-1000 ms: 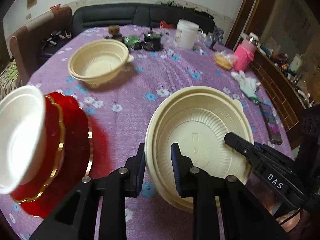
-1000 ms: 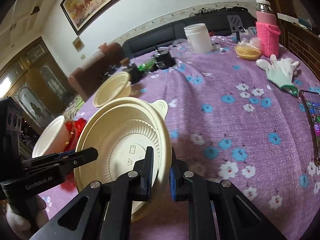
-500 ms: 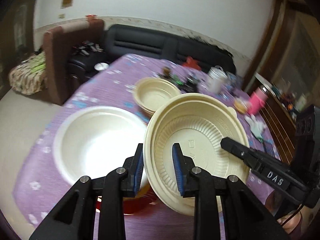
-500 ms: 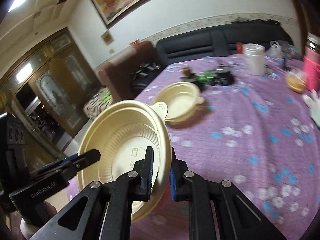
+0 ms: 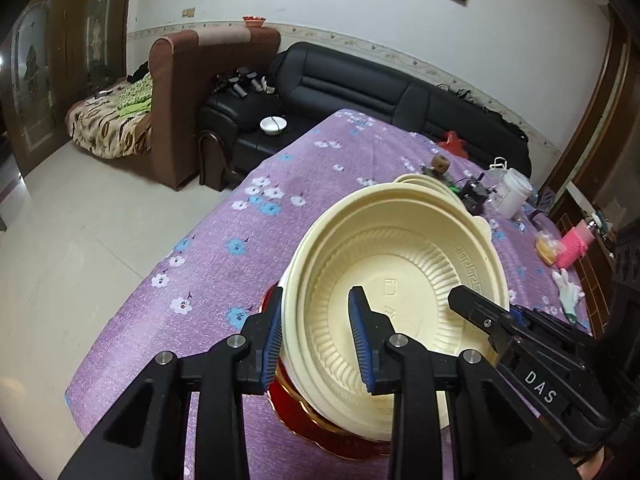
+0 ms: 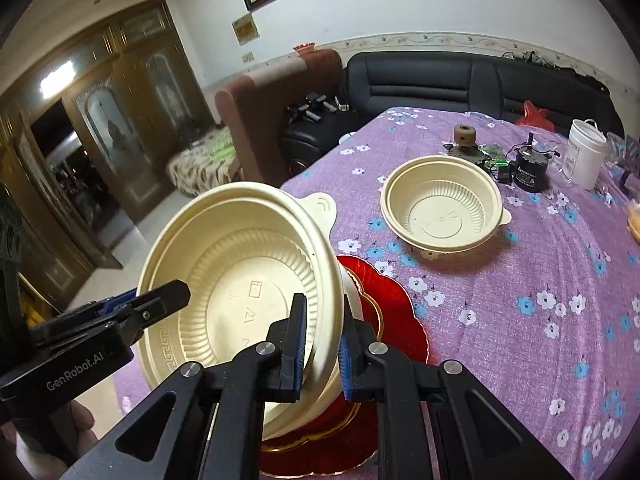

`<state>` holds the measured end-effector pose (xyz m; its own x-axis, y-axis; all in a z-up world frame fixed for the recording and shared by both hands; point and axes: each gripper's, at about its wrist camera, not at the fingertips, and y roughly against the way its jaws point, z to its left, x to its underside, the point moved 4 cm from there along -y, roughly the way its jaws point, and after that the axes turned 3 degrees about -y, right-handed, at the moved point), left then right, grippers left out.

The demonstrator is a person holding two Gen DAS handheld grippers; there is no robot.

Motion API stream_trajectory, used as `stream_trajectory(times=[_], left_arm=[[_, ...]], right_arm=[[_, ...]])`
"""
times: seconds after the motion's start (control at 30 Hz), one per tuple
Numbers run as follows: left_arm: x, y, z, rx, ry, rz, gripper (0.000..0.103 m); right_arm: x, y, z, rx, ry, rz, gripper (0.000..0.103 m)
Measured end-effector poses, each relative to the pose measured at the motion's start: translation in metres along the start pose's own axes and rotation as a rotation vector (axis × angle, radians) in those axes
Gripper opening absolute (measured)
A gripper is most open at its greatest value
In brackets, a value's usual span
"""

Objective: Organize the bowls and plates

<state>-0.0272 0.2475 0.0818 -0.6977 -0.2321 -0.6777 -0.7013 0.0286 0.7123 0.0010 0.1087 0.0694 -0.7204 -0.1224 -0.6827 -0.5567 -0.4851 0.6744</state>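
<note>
Bowl (image 6: 240, 280) over table (image 6: 520, 300) edge

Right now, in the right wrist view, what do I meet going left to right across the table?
Left gripper → held cream bowl → right gripper → red plate → second cream bowl → black motor → white tub.

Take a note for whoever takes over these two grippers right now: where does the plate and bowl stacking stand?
Left gripper: jaws opening, the big cream bowl's rim between them, pads not pressing.
Right gripper: shut on the opposite rim.
Big cream bowl: tilted, just over the white bowl, which sits on the red plate.
Done: white bowl stacked on red plate.
Left: seat the big cream bowl, let go, then fetch the second cream bowl, alone farther along the table.
</note>
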Motion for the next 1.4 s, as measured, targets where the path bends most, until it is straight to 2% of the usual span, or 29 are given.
stream_trajectory(times=[0.07,0.23,0.33,0.4,0.47,0.6,0.67,0.8,0.93,1.2,1.4], left_arm=[[0.001,0.000,0.002,-0.006,-0.005,-0.005,0.032],[0.002,0.003,0.004,-0.013,-0.001,-0.029,0.055],[0.003,0.008,0.004,-0.024,-0.003,-0.046,0.058],[0.003,0.011,0.005,-0.020,0.004,-0.053,0.059],[0.004,0.014,0.006,-0.017,0.012,-0.061,0.062],[0.007,0.022,0.004,-0.013,0.014,-0.069,0.063],[0.007,0.027,0.004,-0.021,0.013,-0.083,0.063],[0.005,0.040,0.004,-0.037,0.019,-0.129,0.075],[0.006,0.049,-0.002,-0.067,-0.005,-0.162,0.082],[0.013,0.051,-0.023,-0.095,-0.069,-0.169,0.085],[0.020,0.058,-0.043,-0.179,-0.149,-0.216,0.089]], right_arm=[[0.001,-0.003,0.000,0.011,0.008,0.004,0.017],[0.003,-0.007,0.000,0.069,0.047,-0.018,0.020],[0.004,-0.009,0.000,0.091,0.061,-0.031,0.034],[0.005,-0.009,0.001,0.103,0.070,-0.048,0.054],[0.006,-0.007,0.002,0.125,0.087,-0.070,0.059],[0.010,-0.004,0.012,0.187,0.160,-0.124,0.061],[0.010,0.001,0.015,0.187,0.171,-0.154,0.064],[0.007,0.014,0.015,0.168,0.156,-0.195,0.070],[0.006,0.031,0.010,0.165,0.125,-0.235,0.076],[0.013,0.051,-0.019,0.169,0.046,-0.250,0.077],[0.025,0.059,-0.047,0.163,-0.030,-0.228,0.077]])
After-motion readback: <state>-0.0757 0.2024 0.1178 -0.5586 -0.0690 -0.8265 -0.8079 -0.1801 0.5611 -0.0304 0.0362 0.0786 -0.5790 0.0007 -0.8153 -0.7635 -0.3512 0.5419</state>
